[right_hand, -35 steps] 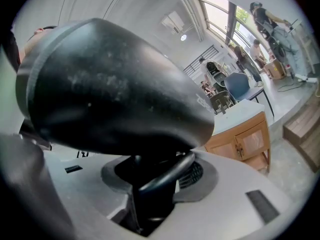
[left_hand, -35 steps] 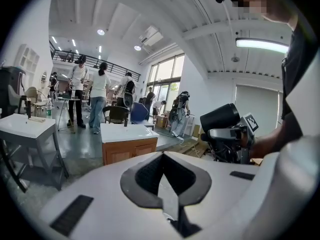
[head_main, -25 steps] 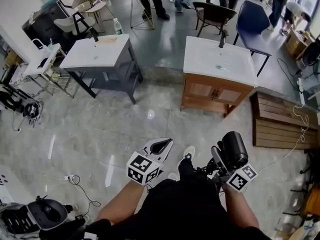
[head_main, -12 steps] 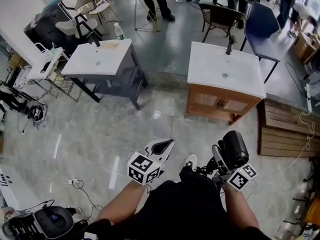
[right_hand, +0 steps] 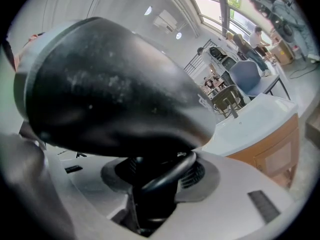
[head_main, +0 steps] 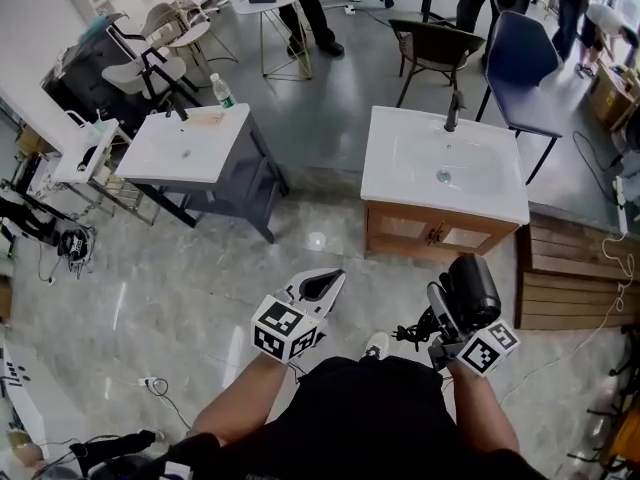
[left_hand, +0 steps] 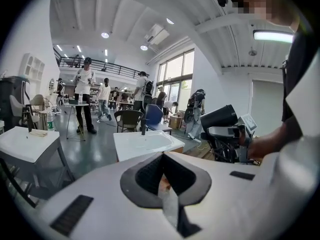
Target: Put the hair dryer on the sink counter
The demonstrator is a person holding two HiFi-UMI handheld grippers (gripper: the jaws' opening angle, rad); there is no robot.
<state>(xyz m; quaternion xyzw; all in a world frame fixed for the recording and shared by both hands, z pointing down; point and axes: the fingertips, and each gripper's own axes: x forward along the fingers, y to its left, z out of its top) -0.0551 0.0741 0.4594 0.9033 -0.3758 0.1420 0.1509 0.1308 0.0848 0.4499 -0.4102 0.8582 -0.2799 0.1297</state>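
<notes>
R gripper (head_main: 446,316) clamps hair dryer (head_main: 472,286) handle, body above jaws; L gripper (head_main: 318,290) shut, empty.

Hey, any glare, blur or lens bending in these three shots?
Head view: sharp, a glare spot on the floor, edges bowed by the wide lens. Left gripper view: dark rounded corners, a bright ceiling lamp, a mosaic patch top right. Right gripper view: the hair dryer is so close it looks soft and fills most of the frame; windows washed out.

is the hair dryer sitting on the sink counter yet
No, the hair dryer is clamped in the right gripper, well short of the white sink counter.
</notes>
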